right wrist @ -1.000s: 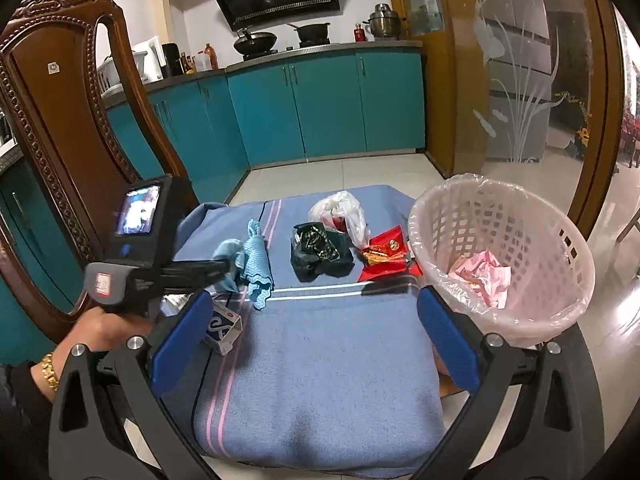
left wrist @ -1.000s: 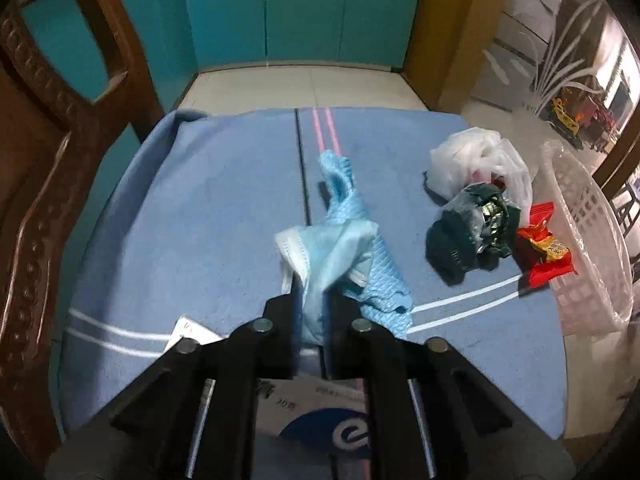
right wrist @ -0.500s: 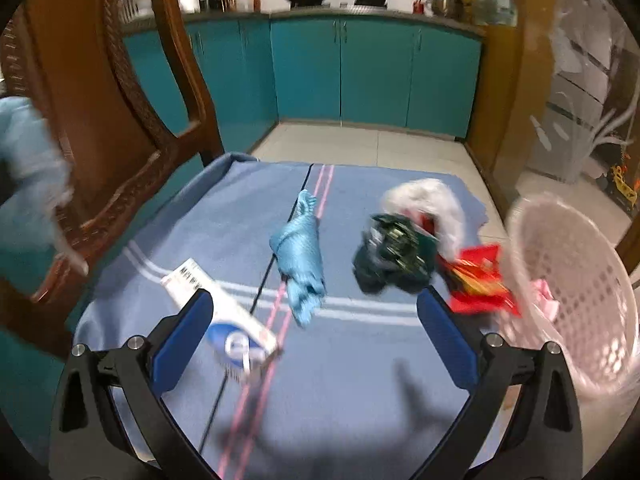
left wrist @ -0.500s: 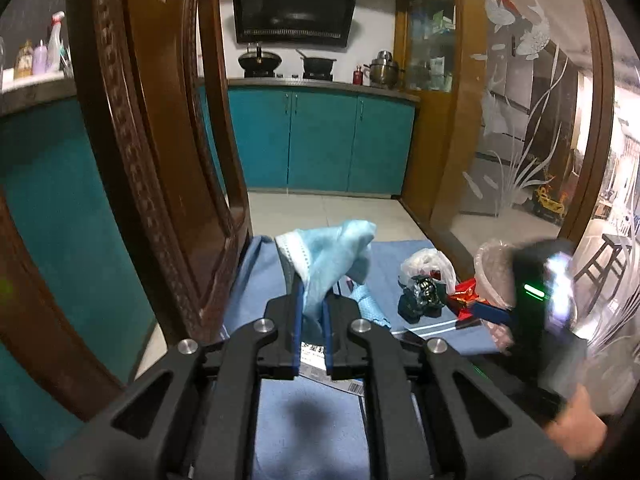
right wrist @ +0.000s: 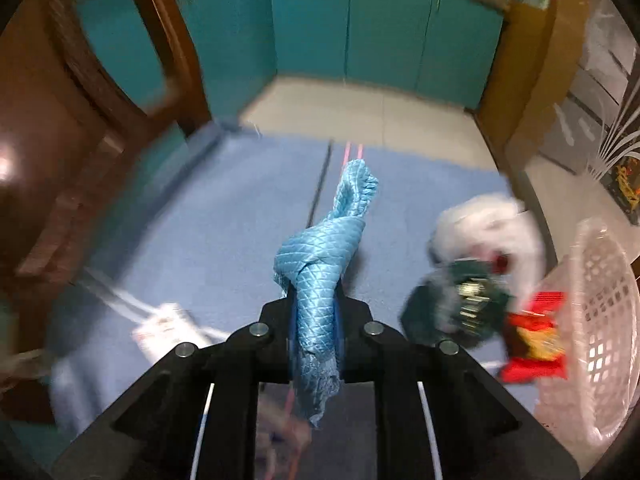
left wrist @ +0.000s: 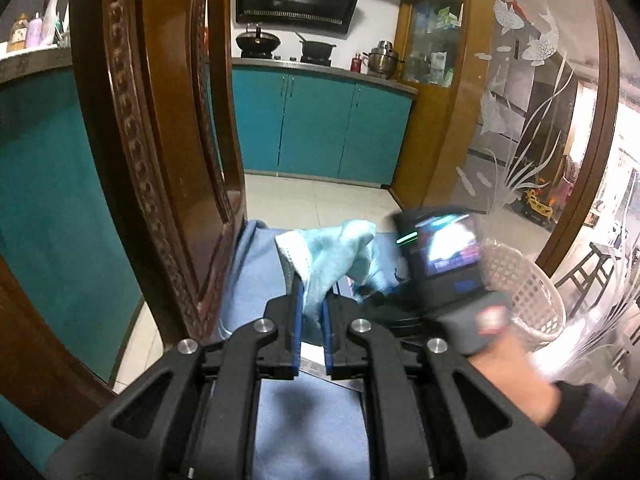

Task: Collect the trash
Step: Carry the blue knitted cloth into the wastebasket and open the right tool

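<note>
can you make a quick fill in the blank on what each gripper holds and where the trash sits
The left gripper is shut on a light blue ____.
The right gripper is shut on a quilted blue ____.
The red wrapper lies beside the white ____.
The blanket under the trash is ____ in colour.

Missing words: mask; cloth; basket; blue

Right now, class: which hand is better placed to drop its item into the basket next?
Right. Its gripper, shut on the quilted cloth, has the basket close beside it; the left gripper holds its mask farther away.
</note>
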### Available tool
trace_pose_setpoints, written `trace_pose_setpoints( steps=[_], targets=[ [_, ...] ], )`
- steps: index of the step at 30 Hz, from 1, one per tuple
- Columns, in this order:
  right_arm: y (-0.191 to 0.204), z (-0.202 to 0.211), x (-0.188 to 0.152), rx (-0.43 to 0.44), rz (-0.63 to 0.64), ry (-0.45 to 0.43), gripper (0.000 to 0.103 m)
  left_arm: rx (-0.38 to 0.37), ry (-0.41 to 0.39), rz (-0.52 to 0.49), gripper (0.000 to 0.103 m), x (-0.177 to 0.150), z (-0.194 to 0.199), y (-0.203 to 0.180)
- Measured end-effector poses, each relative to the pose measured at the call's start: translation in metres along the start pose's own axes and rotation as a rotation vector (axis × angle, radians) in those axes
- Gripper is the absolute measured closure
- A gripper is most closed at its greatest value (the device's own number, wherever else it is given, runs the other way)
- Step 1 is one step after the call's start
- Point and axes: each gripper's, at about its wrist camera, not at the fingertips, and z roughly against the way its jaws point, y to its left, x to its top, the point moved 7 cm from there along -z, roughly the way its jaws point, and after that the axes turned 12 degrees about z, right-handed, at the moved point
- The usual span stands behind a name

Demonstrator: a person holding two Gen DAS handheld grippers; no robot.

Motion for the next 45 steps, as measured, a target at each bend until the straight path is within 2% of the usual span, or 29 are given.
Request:
trace_pose_setpoints(
  steps=[2,6,10,13,20,26,45],
  targets=[
    [-0.008,0.057,-0.008,0.033,-0.02,-0.103,0.088,-0.001,0.011,-0.011,0.094,-0.005,-0.001,-0.004],
    [-0.024,0.137,-0.044,0.037,-0.037,-0.216,0.088,0.0,0.038,-0.038,0.094,-0.017,-0.007,-0.014],
    [-0.038,0.163,-0.077,0.019,-0.083,-0.268,0.088,0.009,0.06,-0.052,0.094,-0.028,-0.012,-0.023],
    [-0.045,0.158,-0.097,-0.002,-0.103,-0.262,0.088,0.016,0.08,-0.066,0.094,-0.04,-0.015,-0.03],
    [-0.055,0.139,-0.104,0.01,-0.109,-0.228,0.088,0.026,0.119,-0.092,0.094,-0.059,-0.025,-0.041],
    [-0.051,0.147,-0.101,0.009,-0.085,-0.248,0.088,0.033,0.12,-0.089,0.094,-0.059,-0.029,-0.04],
    [-0.04,0.137,-0.098,0.023,-0.064,-0.216,0.088,0.038,0.124,-0.088,0.094,-0.06,-0.028,-0.036]
  ],
)
